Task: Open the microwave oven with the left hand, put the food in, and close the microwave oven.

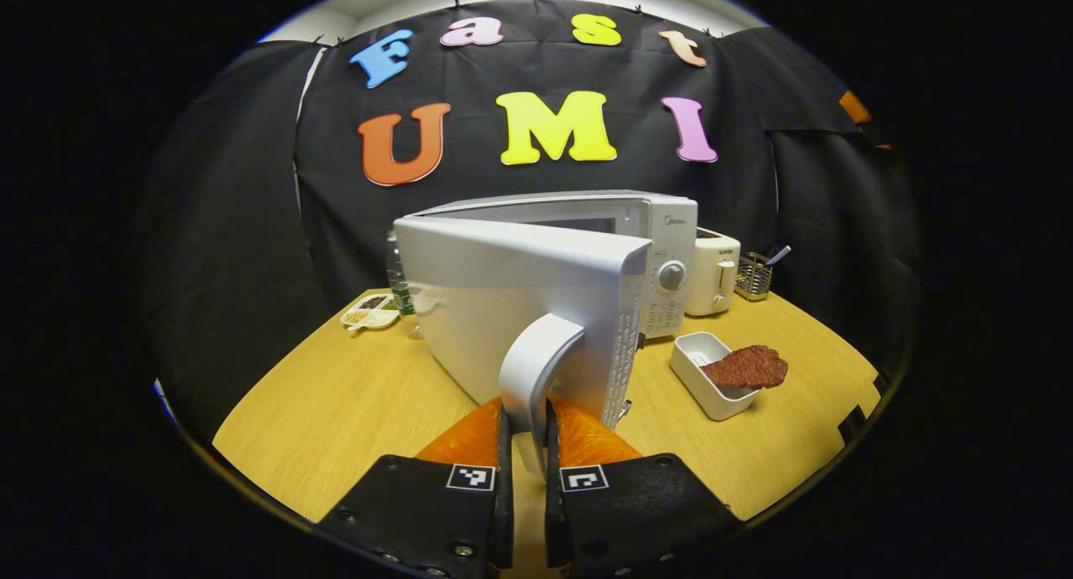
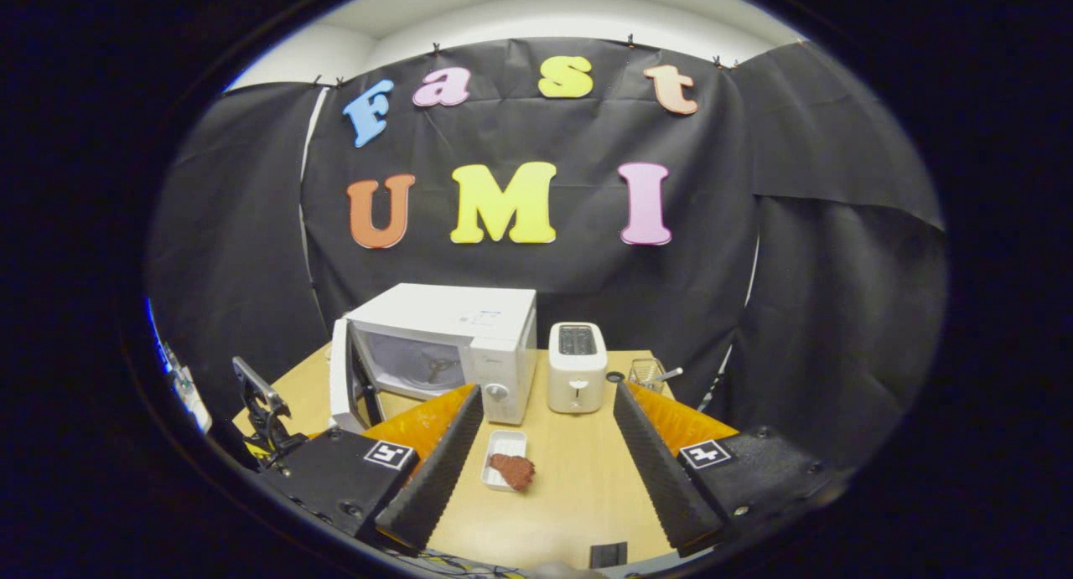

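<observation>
On the wooden table (image 1: 335, 411), the left gripper (image 1: 526, 432) has both fingers clamped on the handle (image 1: 536, 361) of the microwave door (image 1: 511, 311), which stands swung out from the microwave (image 2: 453, 344). Farther back, the right gripper (image 2: 541, 445) hangs with its fingers spread wide above the white tray (image 2: 501, 466), where the reddish-brown food (image 2: 513, 470) lies half over the rim, just in front of the microwave and a toaster (image 2: 576, 368).

In the left gripper view, the microwave's open door (image 1: 520, 311) hides the oven cavity and most of a bottle (image 1: 397, 281) behind it. The divided dish's (image 1: 370, 311) contents are too small to identify.
</observation>
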`<act>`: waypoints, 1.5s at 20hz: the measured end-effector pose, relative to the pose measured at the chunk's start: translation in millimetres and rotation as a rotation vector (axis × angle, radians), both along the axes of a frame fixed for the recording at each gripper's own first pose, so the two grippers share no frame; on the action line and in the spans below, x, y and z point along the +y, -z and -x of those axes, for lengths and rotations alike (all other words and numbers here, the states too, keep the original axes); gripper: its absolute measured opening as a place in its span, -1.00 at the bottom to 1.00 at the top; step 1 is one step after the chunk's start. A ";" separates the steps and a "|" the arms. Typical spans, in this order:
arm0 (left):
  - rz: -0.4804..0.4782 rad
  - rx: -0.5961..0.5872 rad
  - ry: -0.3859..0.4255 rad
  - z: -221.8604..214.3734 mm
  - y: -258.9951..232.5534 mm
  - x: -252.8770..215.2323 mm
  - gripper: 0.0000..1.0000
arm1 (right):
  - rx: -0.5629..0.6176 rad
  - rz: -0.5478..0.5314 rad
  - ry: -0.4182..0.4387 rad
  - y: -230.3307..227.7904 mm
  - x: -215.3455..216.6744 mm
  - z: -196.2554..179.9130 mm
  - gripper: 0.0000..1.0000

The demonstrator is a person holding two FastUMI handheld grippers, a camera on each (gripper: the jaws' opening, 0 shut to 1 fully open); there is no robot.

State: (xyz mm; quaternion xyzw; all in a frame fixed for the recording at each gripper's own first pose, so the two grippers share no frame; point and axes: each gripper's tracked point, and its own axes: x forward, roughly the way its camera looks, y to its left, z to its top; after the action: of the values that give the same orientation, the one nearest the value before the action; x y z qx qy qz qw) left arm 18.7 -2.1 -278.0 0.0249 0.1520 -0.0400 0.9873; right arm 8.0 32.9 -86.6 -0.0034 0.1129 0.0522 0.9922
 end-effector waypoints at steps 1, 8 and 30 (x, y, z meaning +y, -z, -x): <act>-0.010 0.003 -0.019 5.9 1.6 13.3 -0.72 | -0.004 0.001 -0.011 -1.0 7.5 2.2 1.00; -0.008 0.023 -0.085 28.7 9.2 76.1 -0.72 | -0.004 -0.012 -0.066 0.3 49.5 15.2 1.00; -0.022 -0.019 -0.060 56.7 -1.0 162.9 0.92 | 0.050 0.000 -0.134 27.7 96.3 29.9 1.00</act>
State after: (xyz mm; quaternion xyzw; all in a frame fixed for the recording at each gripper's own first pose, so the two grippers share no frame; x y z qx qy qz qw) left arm -38.0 160.7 -277.0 0.0313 0.1436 -0.0084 0.9891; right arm -21.9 129.2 -114.3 -0.0098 0.1371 0.1185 0.9834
